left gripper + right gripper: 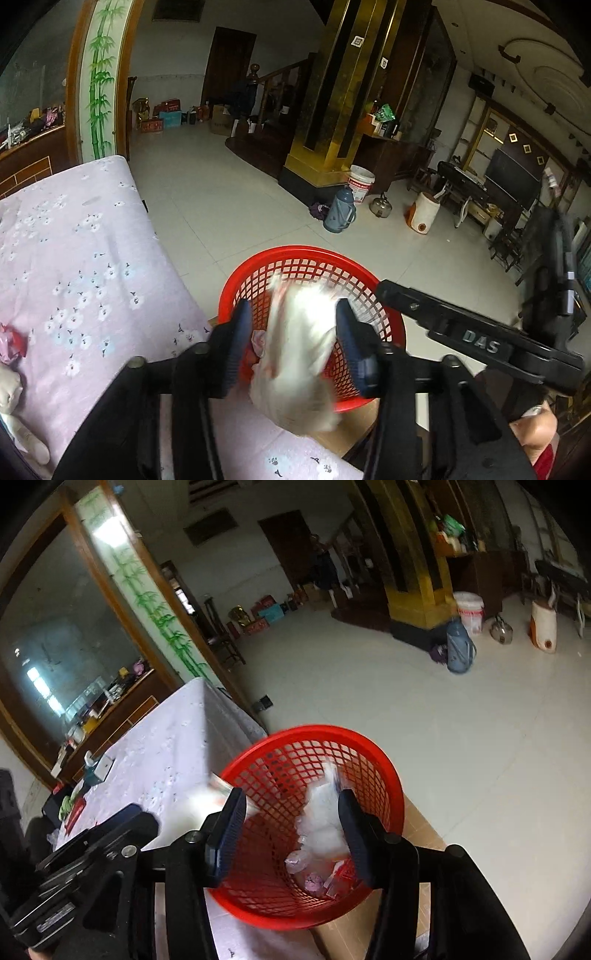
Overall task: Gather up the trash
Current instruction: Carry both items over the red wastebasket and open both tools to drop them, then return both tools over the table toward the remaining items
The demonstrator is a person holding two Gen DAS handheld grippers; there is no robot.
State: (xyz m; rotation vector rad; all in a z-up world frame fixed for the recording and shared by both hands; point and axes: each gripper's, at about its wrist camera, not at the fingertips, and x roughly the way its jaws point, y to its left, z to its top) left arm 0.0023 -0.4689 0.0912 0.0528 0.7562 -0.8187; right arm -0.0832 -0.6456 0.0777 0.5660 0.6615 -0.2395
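Trash is seen in several places, and it is told from the left side to the right. At 9 o'clock in the left wrist view, a crumpled pink wrapper [13,341] lies on the flowered tablecloth [85,258], well apart from the basket. Near the middle, at about 6 o'clock, the left gripper [291,332] is spread wide, and a blurred white plastic bag [303,354] is seen between its fingers [240,332]; whether the fingers touch it cannot be told, because the bag is smeared. The bag hangs over the near rim of the red mesh basket [295,266], which stands just beside the table edge. At 4 o'clock, the body of the other gripper is seen above the basket's right side.

In the right wrist view, the tablecloth [166,746] is at 9 o'clock with small things on its far end. The right gripper [291,827] is also spread open, with nothing pinched, and it is held over the basket [314,734] at 6 o'clock. Inside the basket, white crumpled plastic [321,819] and smaller wrappers [314,878] are lying on the bottom. At 2 o'clock, a blue flask [458,646] and a white bucket [469,613] stand on the tiled floor [369,686].
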